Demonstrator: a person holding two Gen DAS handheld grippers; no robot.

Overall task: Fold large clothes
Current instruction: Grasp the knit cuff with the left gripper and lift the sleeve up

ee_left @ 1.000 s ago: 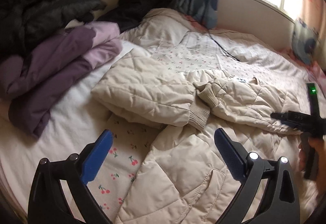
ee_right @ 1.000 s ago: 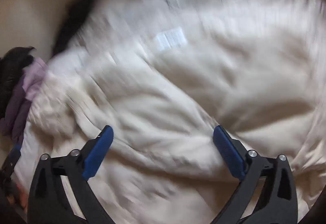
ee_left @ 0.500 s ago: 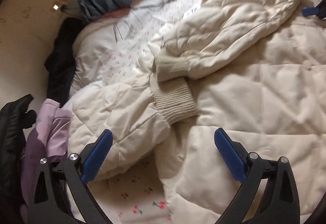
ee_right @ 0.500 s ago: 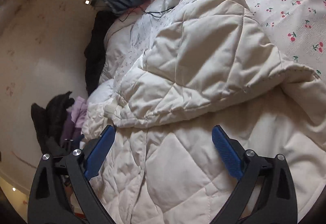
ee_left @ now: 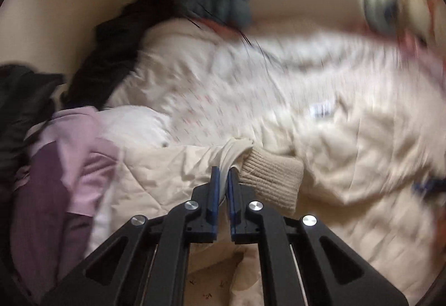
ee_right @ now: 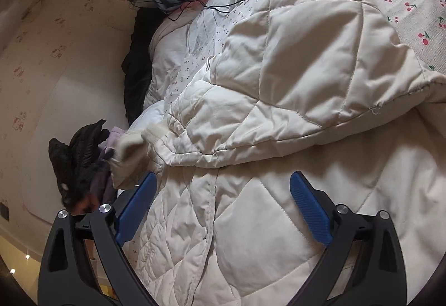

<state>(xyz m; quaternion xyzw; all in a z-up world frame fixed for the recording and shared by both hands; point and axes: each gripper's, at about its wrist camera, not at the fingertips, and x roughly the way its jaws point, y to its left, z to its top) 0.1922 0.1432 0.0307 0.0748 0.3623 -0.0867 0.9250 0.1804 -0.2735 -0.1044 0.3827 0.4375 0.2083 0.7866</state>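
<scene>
The cream quilted puffer jacket (ee_right: 292,77) lies spread across the bed. The left gripper (ee_left: 223,183) has its jaws pressed together, pinching sleeve fabric just beside the ribbed knit cuff (ee_left: 271,180). The right gripper (ee_right: 223,211) hangs over the body, jaws spread, holding nothing. That thin pinch could slip off the slick shell if the sleeve is pulled hard.
</scene>
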